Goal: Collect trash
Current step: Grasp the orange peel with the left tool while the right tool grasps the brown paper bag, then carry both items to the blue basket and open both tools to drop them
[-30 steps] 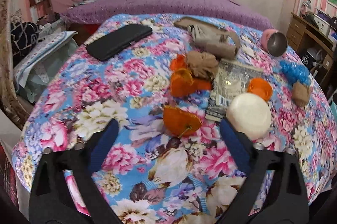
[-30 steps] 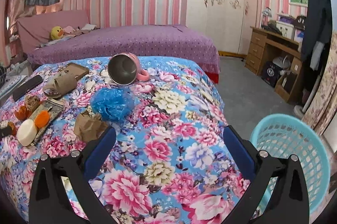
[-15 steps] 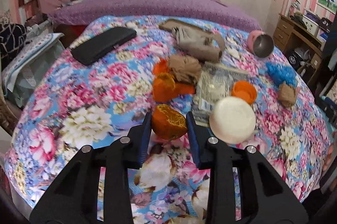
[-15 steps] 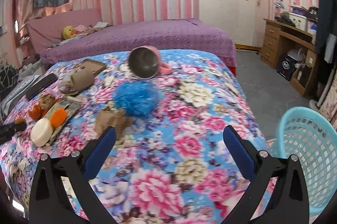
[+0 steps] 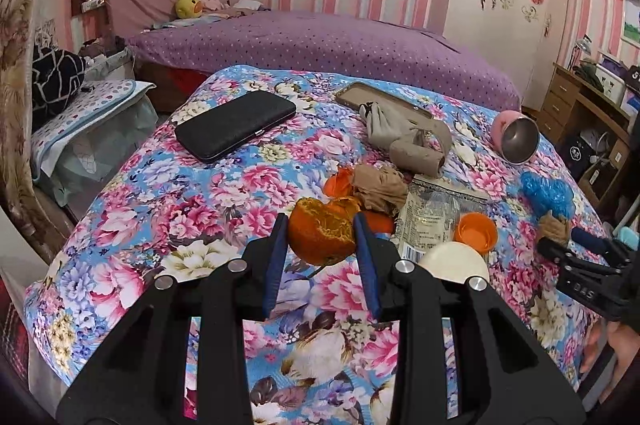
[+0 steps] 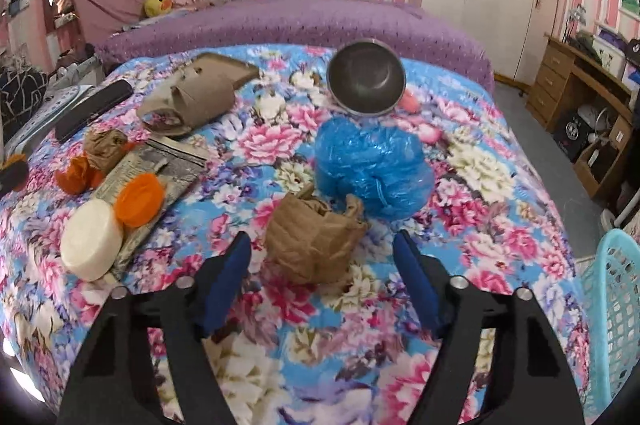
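Observation:
My left gripper [image 5: 320, 225] is shut on an orange peel [image 5: 320, 235] and holds it above the floral bedspread [image 5: 160, 209]. More orange peel [image 5: 338, 185], a crumpled brown paper [image 5: 380, 187], a clear wrapper [image 5: 430, 221], an orange lid [image 5: 476, 231] and a white round lid [image 5: 454, 261] lie beyond it. My right gripper [image 6: 322, 245] is open, its fingers on either side of a crumpled brown paper bag [image 6: 314, 243]. A blue plastic bag [image 6: 370, 169] lies just behind it. A light blue basket [image 6: 612, 313] stands at the right edge.
A black wallet [image 5: 236, 131], a beige slipper [image 5: 408, 141] on a tray and a pink steel-lined cup [image 5: 516, 143] lie on the bed. A purple bed [image 5: 320, 41] is behind. A wooden desk [image 6: 584, 93] stands at the right.
My left gripper closed on the orange peel and lifted it. My right gripper moved forward over the bed and now straddles the brown paper bag.

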`<state>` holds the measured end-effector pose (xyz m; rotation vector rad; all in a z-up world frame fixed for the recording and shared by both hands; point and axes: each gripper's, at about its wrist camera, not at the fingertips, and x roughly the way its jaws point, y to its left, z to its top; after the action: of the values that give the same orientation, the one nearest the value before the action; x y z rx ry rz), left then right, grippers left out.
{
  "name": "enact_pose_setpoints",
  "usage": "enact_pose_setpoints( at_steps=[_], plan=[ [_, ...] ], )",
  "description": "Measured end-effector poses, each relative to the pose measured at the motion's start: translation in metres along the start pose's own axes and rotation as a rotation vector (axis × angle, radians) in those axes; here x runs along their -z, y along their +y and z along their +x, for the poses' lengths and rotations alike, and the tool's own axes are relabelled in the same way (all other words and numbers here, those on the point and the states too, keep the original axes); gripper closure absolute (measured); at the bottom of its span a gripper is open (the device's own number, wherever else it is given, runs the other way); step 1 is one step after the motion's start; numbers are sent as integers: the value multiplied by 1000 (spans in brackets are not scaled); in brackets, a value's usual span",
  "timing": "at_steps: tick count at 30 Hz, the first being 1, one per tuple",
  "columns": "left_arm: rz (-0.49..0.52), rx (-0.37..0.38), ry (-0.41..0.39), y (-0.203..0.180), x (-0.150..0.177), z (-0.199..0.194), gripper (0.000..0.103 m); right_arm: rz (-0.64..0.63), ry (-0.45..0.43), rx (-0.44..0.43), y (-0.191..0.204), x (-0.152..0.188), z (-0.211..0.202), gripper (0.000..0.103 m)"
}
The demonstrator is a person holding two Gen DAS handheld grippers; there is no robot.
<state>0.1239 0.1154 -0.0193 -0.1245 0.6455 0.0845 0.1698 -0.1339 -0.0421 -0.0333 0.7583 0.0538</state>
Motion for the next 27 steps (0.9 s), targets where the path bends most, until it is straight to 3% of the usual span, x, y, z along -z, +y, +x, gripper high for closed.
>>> enact_pose_setpoints(
  at_steps=[3, 10, 27],
  plan=[
    [-5, -3, -1, 0, -1, 1, 71, 9, 27, -27, -4, -2, 7, 56],
    [-8, 0, -7, -5, 0, -1, 71, -48, -29, -58, 1, 8, -14, 58],
    [27, 32, -27, -54, 10, -14, 71, 18, -112, -25, -67, 29, -57, 58]
  ],
)
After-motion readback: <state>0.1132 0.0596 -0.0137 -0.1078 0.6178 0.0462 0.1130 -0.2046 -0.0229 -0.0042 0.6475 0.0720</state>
